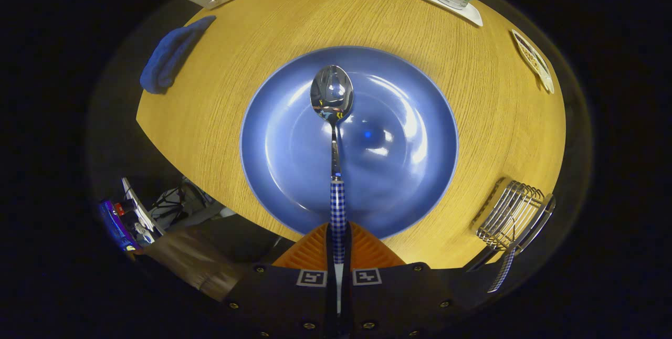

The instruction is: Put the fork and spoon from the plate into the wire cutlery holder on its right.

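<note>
While the gripper (pixel 338 247) clamps its fingers on a checked handle, the shiny steel spoon (pixel 332 98) points toward 12 o'clock over a round, glossy blue plate (pixel 409 171). At 4 o'clock on the wood-grain table (pixel 472 92) stands the wire cutlery holder (pixel 512 213), a checked handle sticking out.

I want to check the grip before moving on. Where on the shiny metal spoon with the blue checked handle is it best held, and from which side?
The gripper is shut on the spoon at its handle end, bowl pointing ahead over the blue round plate. The straight, narrow handle suits this.
</note>
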Tool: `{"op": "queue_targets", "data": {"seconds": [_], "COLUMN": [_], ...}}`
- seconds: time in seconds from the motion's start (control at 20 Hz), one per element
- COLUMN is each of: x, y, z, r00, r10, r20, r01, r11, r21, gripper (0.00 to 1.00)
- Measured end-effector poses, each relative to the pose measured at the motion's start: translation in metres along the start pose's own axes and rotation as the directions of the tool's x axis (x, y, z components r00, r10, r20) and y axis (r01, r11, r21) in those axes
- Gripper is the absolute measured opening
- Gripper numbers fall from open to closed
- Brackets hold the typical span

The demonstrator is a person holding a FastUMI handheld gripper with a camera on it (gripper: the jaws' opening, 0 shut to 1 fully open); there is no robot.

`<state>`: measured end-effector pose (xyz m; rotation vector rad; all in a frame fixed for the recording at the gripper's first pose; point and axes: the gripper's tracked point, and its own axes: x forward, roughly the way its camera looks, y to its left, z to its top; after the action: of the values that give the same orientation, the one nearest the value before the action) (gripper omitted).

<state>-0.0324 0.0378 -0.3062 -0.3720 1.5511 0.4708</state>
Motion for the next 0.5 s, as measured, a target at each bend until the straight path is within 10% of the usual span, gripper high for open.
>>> {"op": "queue_targets", "data": {"seconds": [0.5], "x": [-0.052], "y": [-0.027], "z": [-0.035], "r00": [0.999], "r10": [-0.015], "r20": [-0.030], "r01": [0.014], "r11": [1.000], "r21": [-0.015], "gripper": [0.03]}}
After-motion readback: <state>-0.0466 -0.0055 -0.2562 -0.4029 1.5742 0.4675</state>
